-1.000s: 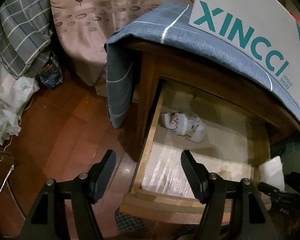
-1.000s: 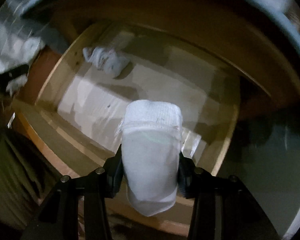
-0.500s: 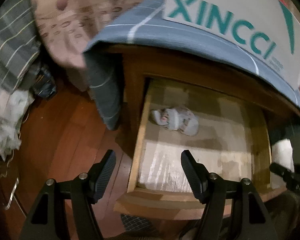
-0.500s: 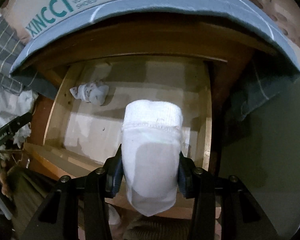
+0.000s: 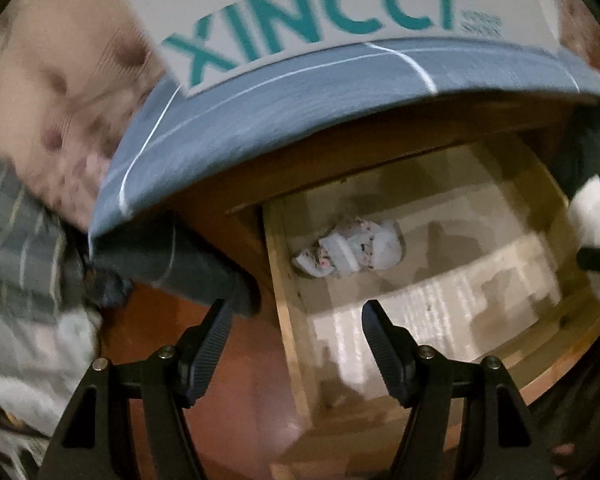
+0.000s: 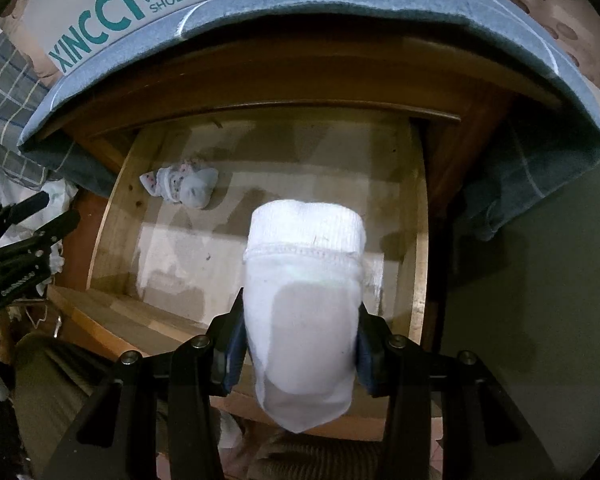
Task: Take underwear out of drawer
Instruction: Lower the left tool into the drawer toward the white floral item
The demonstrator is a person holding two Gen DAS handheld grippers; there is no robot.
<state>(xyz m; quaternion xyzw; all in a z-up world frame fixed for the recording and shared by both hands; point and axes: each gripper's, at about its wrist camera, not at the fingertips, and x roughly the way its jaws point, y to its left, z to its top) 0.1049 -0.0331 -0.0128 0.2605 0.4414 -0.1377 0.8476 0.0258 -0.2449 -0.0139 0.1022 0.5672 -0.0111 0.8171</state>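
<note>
A folded white piece of underwear (image 6: 302, 300) fills the jaws of my right gripper (image 6: 300, 340), which is shut on it above the open wooden drawer (image 6: 418, 240). A second rolled piece, white with small coloured print (image 5: 350, 250) (image 6: 180, 186), lies at the back left corner of the drawer floor. My left gripper (image 5: 296, 328) stands open and empty over the drawer's left wall (image 5: 288, 320), short of that patterned roll. In the right wrist view the left gripper (image 6: 40, 220) shows at the left edge.
The drawer belongs to a wooden nightstand draped with a blue-grey cloth (image 5: 260, 120), and a white XINCCI shoe box (image 5: 320, 12) sits on top. Red-brown floor (image 5: 220, 380) lies left of the drawer. Checked bedding (image 6: 8, 92) and white fabric pile at the left.
The left wrist view has rolled and swung, so the drawer now sits right of centre and the nightstand top fills the upper frame. The right gripper keeps its hold on the white underwear above the drawer.
</note>
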